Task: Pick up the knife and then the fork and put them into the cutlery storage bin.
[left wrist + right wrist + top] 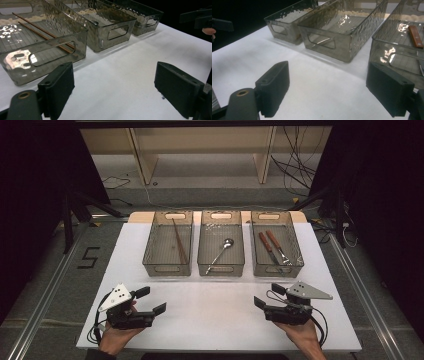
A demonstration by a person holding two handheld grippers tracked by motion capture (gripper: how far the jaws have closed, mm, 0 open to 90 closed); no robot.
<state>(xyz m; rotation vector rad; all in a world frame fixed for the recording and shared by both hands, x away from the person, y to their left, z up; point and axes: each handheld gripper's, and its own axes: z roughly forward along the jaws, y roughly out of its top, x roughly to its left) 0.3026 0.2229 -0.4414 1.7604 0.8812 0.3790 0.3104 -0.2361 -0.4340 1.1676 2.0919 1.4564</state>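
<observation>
Three clear grey bins stand in a row at the back of the white table (215, 305). The left bin (168, 243) holds a pair of brown chopsticks (179, 240), also seen as chopsticks (45, 35). A metal spoon (220, 254) lies in the middle bin (221, 243). The right bin (276, 243) holds a knife and fork with wooden handles (272, 247). My left gripper (151, 301) rests open near the front left, nothing between its jaws. My right gripper (269, 296) sits open at the front right, also empty.
A person's hands hold both grippers at the table's front edge. Bare white surface lies between the grippers and the bins. Beyond the table are a wooden shelf frame (200, 150), loose cables (300, 165) and black stand legs (80, 205). A floor mark reads "5" (89, 257).
</observation>
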